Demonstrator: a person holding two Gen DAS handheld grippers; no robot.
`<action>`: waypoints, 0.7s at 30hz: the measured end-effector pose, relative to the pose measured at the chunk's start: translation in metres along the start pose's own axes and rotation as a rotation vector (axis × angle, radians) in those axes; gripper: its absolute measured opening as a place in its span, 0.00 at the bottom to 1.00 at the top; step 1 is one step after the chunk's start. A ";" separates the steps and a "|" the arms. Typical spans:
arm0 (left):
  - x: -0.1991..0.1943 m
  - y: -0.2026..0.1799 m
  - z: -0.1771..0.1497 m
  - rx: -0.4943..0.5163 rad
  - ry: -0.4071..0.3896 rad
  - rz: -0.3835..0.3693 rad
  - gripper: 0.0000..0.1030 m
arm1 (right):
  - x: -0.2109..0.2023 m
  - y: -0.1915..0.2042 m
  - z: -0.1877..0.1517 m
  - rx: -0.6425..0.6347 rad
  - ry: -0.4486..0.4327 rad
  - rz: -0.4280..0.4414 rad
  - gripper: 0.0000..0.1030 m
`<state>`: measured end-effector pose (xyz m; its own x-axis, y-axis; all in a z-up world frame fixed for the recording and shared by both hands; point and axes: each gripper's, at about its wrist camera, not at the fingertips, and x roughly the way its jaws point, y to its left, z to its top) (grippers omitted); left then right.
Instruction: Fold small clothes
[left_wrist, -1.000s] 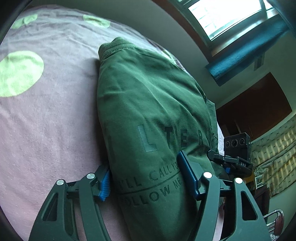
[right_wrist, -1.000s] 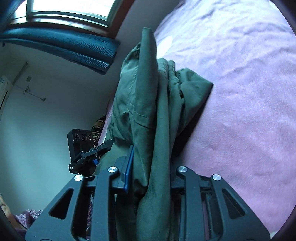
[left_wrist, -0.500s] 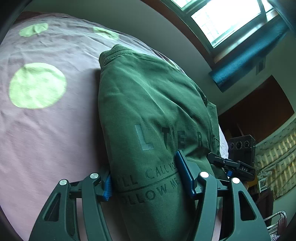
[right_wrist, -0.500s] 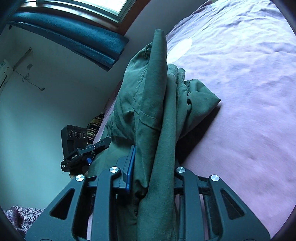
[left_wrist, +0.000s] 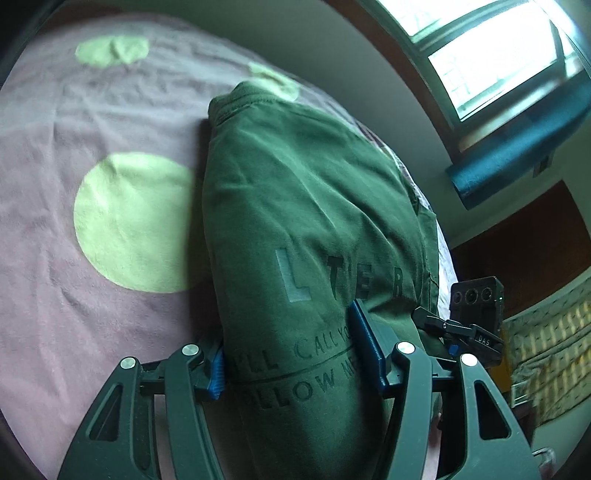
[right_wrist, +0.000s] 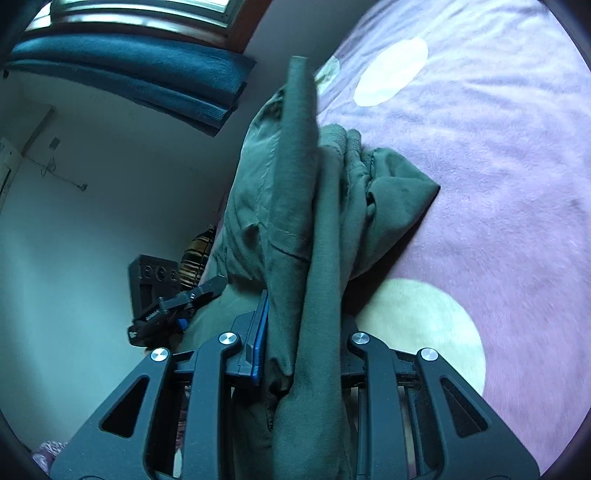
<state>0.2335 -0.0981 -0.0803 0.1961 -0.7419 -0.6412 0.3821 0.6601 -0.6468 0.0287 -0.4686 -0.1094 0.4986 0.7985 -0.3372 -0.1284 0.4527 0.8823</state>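
Shirt carried sideways over the bed (left_wrist: 55, 295) since before; my left tongs (left_wrist: 295, 354) and right tongs (right_wrist: 299, 339) both clamp the folded green T-shirt (left_wrist: 314, 206).

Home bedroom: spotted bedspread (left_wrist: 74, 295), window (left_wrist: 498, 62), rolled blind (right_wrist: 129, 70).

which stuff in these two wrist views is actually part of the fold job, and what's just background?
Part of the job:
- green shirt, folded bundle
- left gripper, clamped across the shirt's printed end
- right gripper, shut on the bunched fabric
- pink bedspread with pale dots, the work surface

Just background:
- window
- blue curtain
- brown door
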 end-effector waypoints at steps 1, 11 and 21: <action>0.002 0.002 -0.001 -0.004 0.000 -0.007 0.56 | -0.001 -0.005 -0.002 0.012 0.000 0.018 0.23; -0.016 0.001 -0.025 -0.046 -0.021 -0.056 0.73 | -0.037 0.003 -0.026 0.075 -0.024 0.032 0.60; -0.040 -0.022 -0.079 0.029 -0.017 -0.005 0.67 | -0.050 0.031 -0.082 -0.054 0.012 -0.136 0.67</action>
<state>0.1460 -0.0732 -0.0732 0.2095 -0.7475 -0.6304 0.4094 0.6525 -0.6377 -0.0702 -0.4616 -0.0920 0.5041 0.7332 -0.4564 -0.1067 0.5773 0.8095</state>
